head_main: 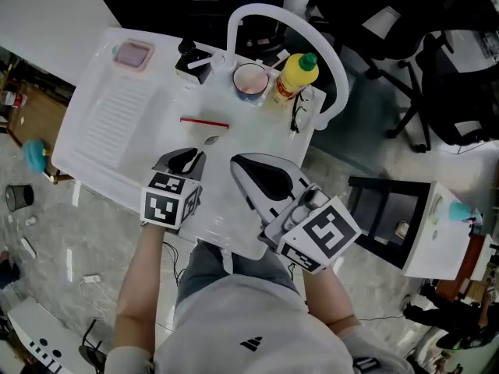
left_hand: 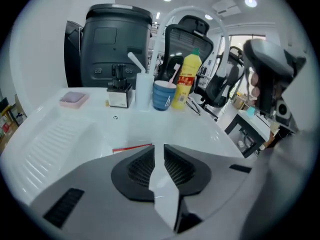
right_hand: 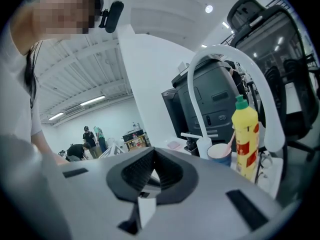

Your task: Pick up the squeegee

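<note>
A thin flat tool with a red edge, the squeegee as far as I can tell (head_main: pixel 204 121), lies on the white sink counter (head_main: pixel 93 142). In the left gripper view its red edge (left_hand: pixel 132 147) shows just beyond the jaws, a little to the left. My left gripper (head_main: pixel 187 159) points down at the counter just short of the tool, and its jaws (left_hand: pixel 158 151) stand a narrow gap apart with nothing between them. Beside it on the right, my right gripper (head_main: pixel 240 164) is held more level, its tips (right_hand: pixel 152 154) together and empty.
At the counter's back stand a cup (head_main: pixel 250 80) with a brush in it, a yellow bottle (head_main: pixel 295 76), a black-and-white holder (head_main: pixel 191 59) and a pink pad (head_main: pixel 132 54). A white arched tap (head_main: pixel 288 22) rises behind. Glasses (head_main: pixel 299 115) lie at the right edge. Office chairs (head_main: pixel 437 68) stand to the right.
</note>
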Demonstrator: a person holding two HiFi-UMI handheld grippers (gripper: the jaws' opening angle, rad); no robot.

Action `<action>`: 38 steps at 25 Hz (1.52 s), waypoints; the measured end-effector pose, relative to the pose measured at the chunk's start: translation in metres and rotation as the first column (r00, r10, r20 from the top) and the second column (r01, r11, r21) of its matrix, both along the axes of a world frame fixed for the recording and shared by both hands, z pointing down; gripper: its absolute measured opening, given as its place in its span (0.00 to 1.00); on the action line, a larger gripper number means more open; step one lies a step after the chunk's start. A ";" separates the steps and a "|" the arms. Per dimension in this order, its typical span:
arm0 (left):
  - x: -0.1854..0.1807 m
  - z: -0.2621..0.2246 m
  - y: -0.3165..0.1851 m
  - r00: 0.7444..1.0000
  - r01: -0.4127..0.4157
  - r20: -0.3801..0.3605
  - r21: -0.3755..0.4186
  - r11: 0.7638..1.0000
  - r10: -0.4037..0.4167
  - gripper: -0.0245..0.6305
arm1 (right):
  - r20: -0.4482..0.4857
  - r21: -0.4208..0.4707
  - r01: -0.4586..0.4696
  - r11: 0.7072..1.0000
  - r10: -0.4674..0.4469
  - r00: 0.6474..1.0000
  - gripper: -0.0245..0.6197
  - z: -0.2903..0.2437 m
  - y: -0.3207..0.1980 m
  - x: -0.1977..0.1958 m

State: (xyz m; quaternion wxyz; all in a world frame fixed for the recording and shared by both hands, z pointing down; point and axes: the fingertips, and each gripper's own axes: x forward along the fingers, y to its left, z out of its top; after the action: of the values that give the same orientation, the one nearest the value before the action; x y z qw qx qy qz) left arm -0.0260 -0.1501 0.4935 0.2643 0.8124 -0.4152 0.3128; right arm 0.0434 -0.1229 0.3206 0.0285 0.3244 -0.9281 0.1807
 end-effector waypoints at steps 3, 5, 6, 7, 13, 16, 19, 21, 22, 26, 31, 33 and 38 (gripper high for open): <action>-0.002 0.022 -0.001 0.999 -0.014 0.043 -0.064 0.998 0.017 0.15 | 0.005 -0.010 -0.008 1.000 0.008 1.000 0.05 0.004 -0.005 0.005; -0.003 0.036 -0.002 0.998 -0.016 0.065 -0.099 0.995 0.023 0.16 | 0.008 -0.017 -0.012 1.000 0.012 1.000 0.05 0.007 -0.008 0.008; -0.004 0.043 -0.003 0.997 -0.018 0.075 -0.111 0.994 0.027 0.16 | 0.008 -0.020 -0.013 1.000 0.013 1.000 0.05 0.009 -0.009 0.009; -0.004 0.050 -0.003 0.996 -0.022 0.086 -0.120 0.993 0.032 0.17 | 0.007 -0.022 -0.013 1.000 0.013 1.000 0.05 0.010 -0.010 0.010; -0.009 0.083 -0.008 0.985 -0.019 0.162 -0.203 0.979 0.053 0.20 | 0.010 -0.031 -0.018 0.999 0.018 1.000 0.05 0.016 -0.015 0.015; -0.012 0.101 -0.012 0.980 -0.007 0.193 -0.240 0.971 0.054 0.20 | 0.007 -0.034 -0.021 0.999 0.021 1.000 0.05 0.018 -0.016 0.019; -0.013 0.119 -0.013 0.972 -0.004 0.224 -0.268 0.963 0.066 0.21 | 0.005 -0.041 -0.025 0.999 0.025 1.000 0.05 0.021 -0.018 0.022; -0.013 0.129 -0.013 0.968 -0.003 0.238 -0.287 0.958 0.074 0.21 | 0.008 -0.046 -0.025 0.999 0.025 1.000 0.05 0.023 -0.019 0.023; -0.012 0.133 -0.013 0.968 0.001 0.242 -0.297 0.955 0.075 0.21 | 0.008 -0.048 -0.024 0.999 0.024 1.000 0.05 0.024 -0.019 0.024; -0.016 0.145 -0.011 0.965 0.035 0.255 -0.350 0.936 0.059 0.23 | 0.004 -0.052 -0.019 0.998 0.019 1.000 0.05 0.026 -0.021 0.026; -0.021 0.155 -0.017 0.956 0.055 0.287 -0.362 0.931 0.055 0.23 | 0.005 -0.054 -0.013 0.998 0.013 1.000 0.05 0.028 -0.023 0.025; -0.025 0.164 -0.014 0.954 0.071 0.295 -0.392 0.917 0.052 0.23 | 0.003 -0.054 -0.009 0.998 0.009 1.000 0.05 0.029 -0.024 0.025; -0.026 0.179 -0.007 0.954 0.086 0.295 -0.448 0.890 0.057 0.25 | -0.003 -0.051 -0.005 0.999 0.004 1.000 0.05 0.032 -0.026 0.026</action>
State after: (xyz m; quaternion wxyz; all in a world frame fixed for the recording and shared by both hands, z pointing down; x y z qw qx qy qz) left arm -0.0523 -0.1573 0.6721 0.3838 0.6674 -0.3715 0.5189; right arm 0.0690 -0.1489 0.3522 0.0379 0.3260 -0.9223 0.2040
